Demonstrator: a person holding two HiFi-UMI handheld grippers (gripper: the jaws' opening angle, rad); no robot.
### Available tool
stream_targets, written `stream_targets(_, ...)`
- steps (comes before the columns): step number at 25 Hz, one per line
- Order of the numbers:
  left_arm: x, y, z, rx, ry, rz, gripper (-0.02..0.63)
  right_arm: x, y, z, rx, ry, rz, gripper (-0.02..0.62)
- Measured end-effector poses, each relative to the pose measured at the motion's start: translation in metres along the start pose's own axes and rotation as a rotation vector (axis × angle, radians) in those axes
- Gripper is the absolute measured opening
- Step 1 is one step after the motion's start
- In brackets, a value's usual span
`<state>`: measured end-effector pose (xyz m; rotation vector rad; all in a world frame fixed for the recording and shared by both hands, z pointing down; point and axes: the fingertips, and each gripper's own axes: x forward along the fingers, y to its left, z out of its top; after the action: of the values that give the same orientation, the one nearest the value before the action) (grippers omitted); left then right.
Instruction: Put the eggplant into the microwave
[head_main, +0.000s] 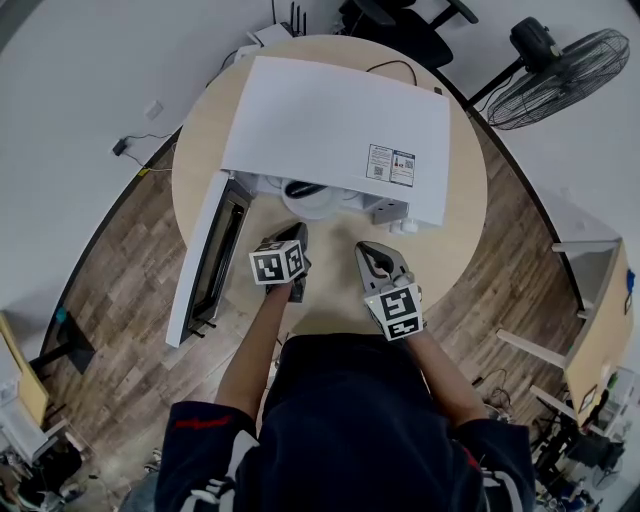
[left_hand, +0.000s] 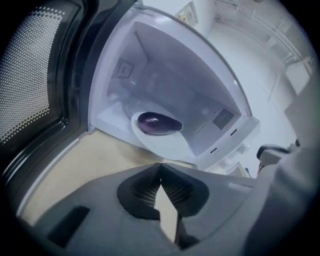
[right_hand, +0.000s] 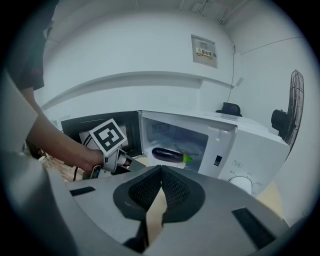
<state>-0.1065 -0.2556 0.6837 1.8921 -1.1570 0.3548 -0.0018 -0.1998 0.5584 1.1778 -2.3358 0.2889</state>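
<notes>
The eggplant (left_hand: 159, 123) lies on the white turntable plate (left_hand: 165, 144) inside the microwave (head_main: 340, 120). The microwave's door (head_main: 205, 255) is swung wide open at the left of the head view. The microwave sits on a round wooden desk (head_main: 462, 225). Both tongs hang over the bare desk just in front of the oven's opening, apart from each other. The left tongs (left_hand: 160, 166) are pressed together with nothing between them and point at the eggplant. The right tongs (right_hand: 161, 168) are also closed and empty, aimed at the oven's front near its control dial (right_hand: 241, 183). A standing fan (head_main: 560, 75) is at the upper right of the head view and a black chair (head_main: 400, 25) at the top, both beyond the desk.
</notes>
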Motion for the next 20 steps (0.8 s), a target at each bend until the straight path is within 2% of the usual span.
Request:
stream_targets(4,0.006,-0.002,0.001,0.029,-0.006,0.002,0.017,0.001,-0.003,-0.002,0.004,0.003,-0.001,0.011)
stream_targets(20,0.027,-0.004,0.012,0.037,0.019,-0.017,0.017,0.006,-0.010,-0.002,0.005,0.016,-0.008,0.012)
